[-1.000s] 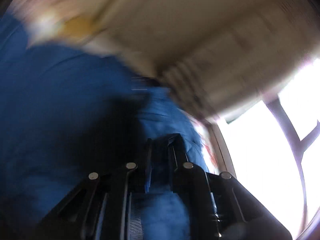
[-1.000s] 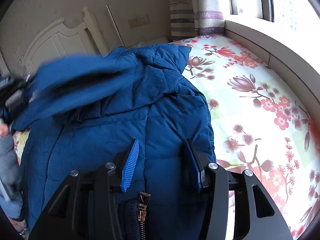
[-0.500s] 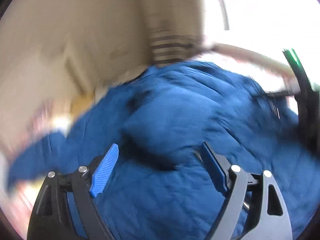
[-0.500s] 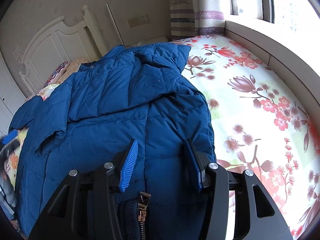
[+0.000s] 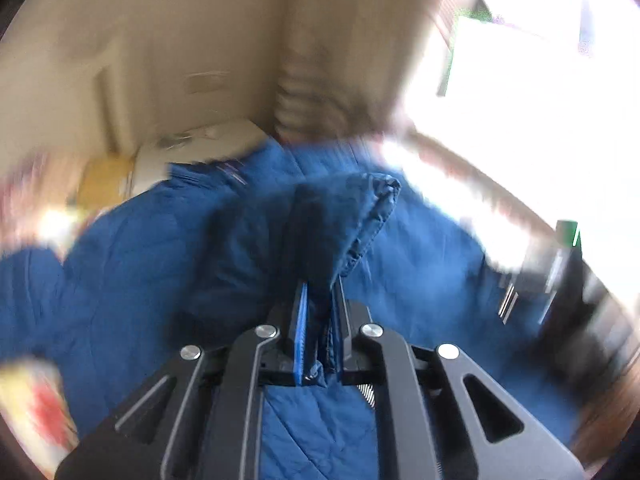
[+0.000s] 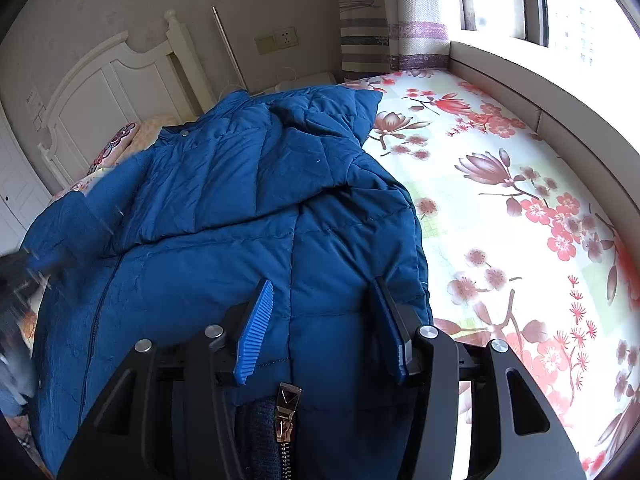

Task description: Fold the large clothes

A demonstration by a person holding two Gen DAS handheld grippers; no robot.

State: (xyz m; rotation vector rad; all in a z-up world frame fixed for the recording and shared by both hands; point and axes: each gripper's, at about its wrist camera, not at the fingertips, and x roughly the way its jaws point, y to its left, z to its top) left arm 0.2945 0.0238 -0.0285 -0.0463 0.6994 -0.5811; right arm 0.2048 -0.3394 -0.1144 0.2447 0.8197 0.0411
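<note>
we see a deep blue quilted puffer jacket (image 6: 224, 216) with stitched diamond panels and a silver metal zipper pull (image 6: 289, 400) at its near edge. beside the jacket lies a white bed sheet (image 6: 516, 216) printed with red and pink blossoms. beyond the jacket stand a cream carved wooden headboard (image 6: 108, 92) and a pale curtain (image 6: 404, 16) banded grey and purple.

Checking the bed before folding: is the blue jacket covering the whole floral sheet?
No, the blue jacket leaves the floral sheet bare toward the window.
</note>
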